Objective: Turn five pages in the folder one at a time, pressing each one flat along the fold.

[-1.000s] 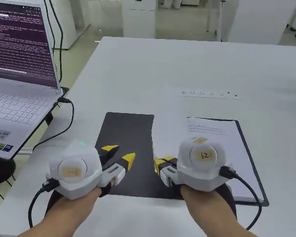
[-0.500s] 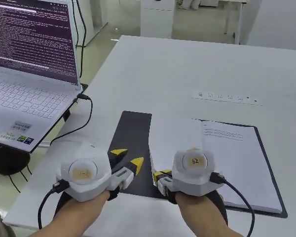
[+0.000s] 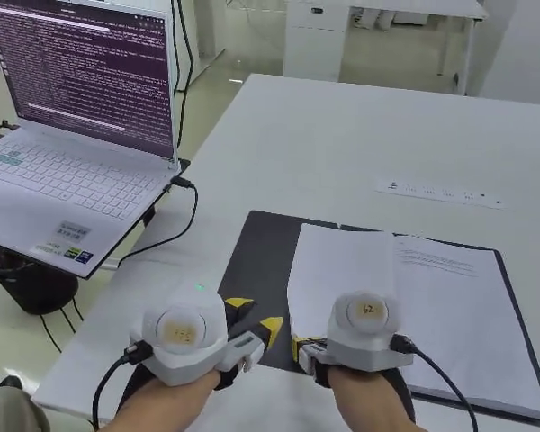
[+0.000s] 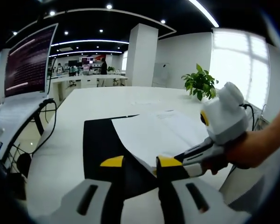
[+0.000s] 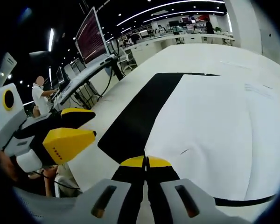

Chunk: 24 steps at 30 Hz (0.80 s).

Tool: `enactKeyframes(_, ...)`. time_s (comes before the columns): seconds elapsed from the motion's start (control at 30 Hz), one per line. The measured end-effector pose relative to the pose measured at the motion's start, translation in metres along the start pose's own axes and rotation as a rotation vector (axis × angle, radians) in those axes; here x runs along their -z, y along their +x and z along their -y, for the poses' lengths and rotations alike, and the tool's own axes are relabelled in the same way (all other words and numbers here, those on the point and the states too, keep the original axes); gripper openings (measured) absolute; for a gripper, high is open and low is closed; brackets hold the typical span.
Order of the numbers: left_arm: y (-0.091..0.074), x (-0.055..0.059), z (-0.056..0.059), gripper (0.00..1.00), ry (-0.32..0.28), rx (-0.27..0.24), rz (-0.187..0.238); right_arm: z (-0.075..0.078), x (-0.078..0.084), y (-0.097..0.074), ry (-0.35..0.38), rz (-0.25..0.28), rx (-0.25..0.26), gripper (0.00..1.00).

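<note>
A black folder point(image 3: 263, 256) lies open on the white table, with a stack of printed pages point(image 3: 459, 297) on its right half. My right gripper point(image 3: 304, 347) is shut on the lower left corner of the top page point(image 3: 342, 265), which curves up over the fold. In the right gripper view the jaws point(image 5: 146, 162) meet on that page point(image 5: 210, 121). My left gripper point(image 3: 255, 322) hovers open over the black left cover point(image 4: 99, 140), just left of the right gripper point(image 4: 217, 126), with nothing between its tips point(image 4: 141, 162).
An open laptop point(image 3: 67, 135) stands at the left on a stand, and its cable point(image 3: 175, 229) trails onto the table near the folder. A white power strip point(image 3: 445, 192) lies beyond the folder. The table's front edge is just below both grippers.
The right gripper has closed on the top page's corner and lifted it leftward, so the page now arches over the fold. The left gripper has stayed open beside it. The camera has shifted.
</note>
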<state>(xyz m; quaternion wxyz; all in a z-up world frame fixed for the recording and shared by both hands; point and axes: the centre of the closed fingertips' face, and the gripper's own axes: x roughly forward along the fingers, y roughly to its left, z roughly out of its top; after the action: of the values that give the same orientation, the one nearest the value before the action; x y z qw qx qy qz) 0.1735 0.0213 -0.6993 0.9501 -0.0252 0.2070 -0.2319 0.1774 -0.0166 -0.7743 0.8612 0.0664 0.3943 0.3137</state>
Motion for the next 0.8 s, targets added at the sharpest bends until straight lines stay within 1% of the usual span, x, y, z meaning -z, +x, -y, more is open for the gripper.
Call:
enactKeyframes(0.1, -0.002, 0.002, 0.000, 0.25, 0.002, -0.001, -0.013, 0.000, 0.003, 0.002, -0.003, -0.004, 0.005, 0.00)
enactKeyframes(0.2, -0.003, 0.006, -0.002, 0.25, 0.001, -0.004, -0.020, -0.005, 0.006, 0.004, 0.015, -0.005, -0.018, 0.00)
enactKeyframes(0.27, -0.003, 0.007, -0.002, 0.25, 0.002, -0.006, -0.025, -0.010, 0.004, 0.005, 0.039, 0.016, -0.045, 0.00)
enactKeyframes(0.43, -0.003, 0.007, -0.004, 0.25, 0.002, -0.012, -0.026, -0.012, 0.002, 0.003, 0.041, 0.038, -0.059, 0.01)
enactKeyframes(0.5, -0.001, 0.006, -0.005, 0.25, 0.001, -0.014, -0.026, -0.014, 0.000, 0.000, 0.051, 0.050, -0.066, 0.04)
enactKeyframes(0.57, 0.001, 0.006, -0.005, 0.25, 0.003, -0.013, -0.027, -0.018, -0.001, -0.001, 0.052, 0.071, -0.085, 0.08)
enactKeyframes(0.63, 0.004, 0.004, -0.005, 0.25, 0.005, -0.012, -0.027, -0.019, 0.002, -0.002, 0.045, 0.065, -0.087, 0.10)
enactKeyframes(0.7, 0.008, 0.004, -0.004, 0.25, 0.008, -0.007, -0.028, -0.018, 0.003, -0.006, 0.028, 0.074, -0.085, 0.08)
enactKeyframes(0.8, 0.014, 0.005, -0.001, 0.25, 0.014, 0.000, -0.036, -0.014, 0.004, -0.014, 0.022, 0.082, -0.074, 0.07)
